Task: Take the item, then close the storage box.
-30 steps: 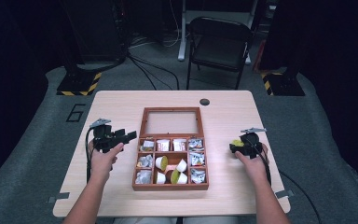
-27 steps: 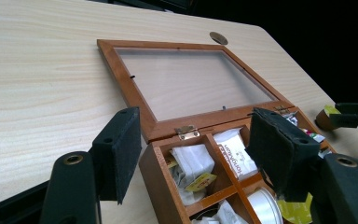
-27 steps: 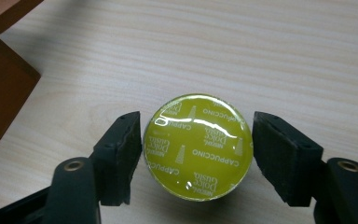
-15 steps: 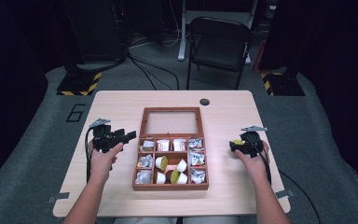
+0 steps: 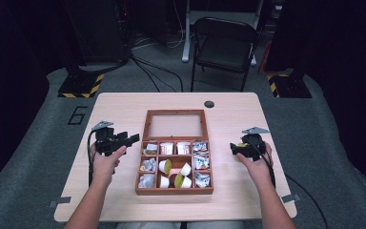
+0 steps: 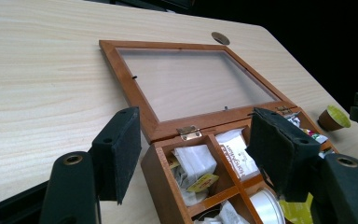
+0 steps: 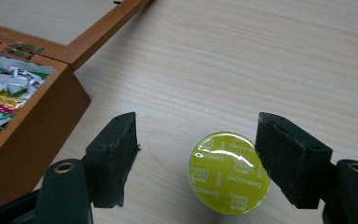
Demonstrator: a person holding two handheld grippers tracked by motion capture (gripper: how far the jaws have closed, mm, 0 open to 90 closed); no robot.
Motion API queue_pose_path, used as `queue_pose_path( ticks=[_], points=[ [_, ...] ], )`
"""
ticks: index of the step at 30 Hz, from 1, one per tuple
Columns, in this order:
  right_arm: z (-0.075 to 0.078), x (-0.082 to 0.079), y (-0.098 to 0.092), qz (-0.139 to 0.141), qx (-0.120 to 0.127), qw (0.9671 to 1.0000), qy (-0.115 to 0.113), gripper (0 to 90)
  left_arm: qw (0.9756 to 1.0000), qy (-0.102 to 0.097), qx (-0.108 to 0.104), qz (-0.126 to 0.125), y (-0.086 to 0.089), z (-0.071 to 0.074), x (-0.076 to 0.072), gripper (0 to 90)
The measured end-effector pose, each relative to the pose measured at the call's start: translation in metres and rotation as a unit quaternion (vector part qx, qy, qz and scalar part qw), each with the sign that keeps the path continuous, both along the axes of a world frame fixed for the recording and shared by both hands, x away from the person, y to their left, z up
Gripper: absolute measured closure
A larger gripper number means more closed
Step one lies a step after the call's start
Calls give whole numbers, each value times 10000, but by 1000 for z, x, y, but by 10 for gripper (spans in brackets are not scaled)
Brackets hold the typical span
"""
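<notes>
capsule (image 7: 228,179): small round coffee pod with a glossy yellow-green foil lid bearing pale print; brown cup body seen from the left gripper view (image 6: 334,118)
pose: upright, foil lid facing up
place: on the bare tabletop (image 7: 270,56), to the right of the wooden box (image 5: 174,152), apart from its side wall
relation to right claw (image 7: 198,156): between the two open pads, closer to the right pad, neither pad pressing on it
wooden box: reddish-brown, glass lid laid flat open, nine compartments holding tea sachets and more pods
</notes>
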State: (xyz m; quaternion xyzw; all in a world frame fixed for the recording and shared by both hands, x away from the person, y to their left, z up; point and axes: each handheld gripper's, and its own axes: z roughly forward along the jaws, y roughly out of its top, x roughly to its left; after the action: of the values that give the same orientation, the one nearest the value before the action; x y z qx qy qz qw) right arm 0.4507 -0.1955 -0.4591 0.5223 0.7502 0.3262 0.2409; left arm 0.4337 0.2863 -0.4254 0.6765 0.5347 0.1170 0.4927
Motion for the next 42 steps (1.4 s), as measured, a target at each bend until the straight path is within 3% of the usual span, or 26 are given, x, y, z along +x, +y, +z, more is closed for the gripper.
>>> queue_pose_path(
  ticks=[7, 8, 14, 19, 22, 27, 29, 32, 35, 42],
  points=[
    [8, -8, 5, 253, 78, 9996, -56, 314, 9999, -13, 98, -23, -6, 1, 2, 321],
    [11, -9, 6, 251, 213, 9994, -69, 320, 9999, -6, 158, -46, -9, 0, 3, 317],
    [22, -14, 13, 510, 472, 9975, -132, 318, 9994, -4, 332, -126, -18, -2, 7, 308],
    [30, -15, 22, 738, 335, 9966, -118, 303, 9989, -52, 428, -181, -25, 2, 10, 312],
    [37, -14, 26, 825, 340, 9960, -89, 300, 9986, -78, 509, -143, -28, 5, 11, 305],
    [49, -8, 32, 903, 635, 9939, 44, 307, 9983, -121, 518, -246, -30, 11, 16, 315],
    [54, -6, 36, 997, 635, 9930, 0, 316, 9981, -120, 536, -276, -31, 14, 18, 324],
    [61, -3, 43, 1081, 538, 9927, -14, 320, 9964, -175, 754, -334, -33, 17, 21, 360],
    [66, 0, 49, 1122, 511, 9924, -5, 341, 9956, -208, 843, -365, -34, 18, 24, 367],
    [78, 8, 62, 1270, 626, 9899, -90, 388, 9959, -156, 826, -328, -35, 25, 33, 357]
  ],
)
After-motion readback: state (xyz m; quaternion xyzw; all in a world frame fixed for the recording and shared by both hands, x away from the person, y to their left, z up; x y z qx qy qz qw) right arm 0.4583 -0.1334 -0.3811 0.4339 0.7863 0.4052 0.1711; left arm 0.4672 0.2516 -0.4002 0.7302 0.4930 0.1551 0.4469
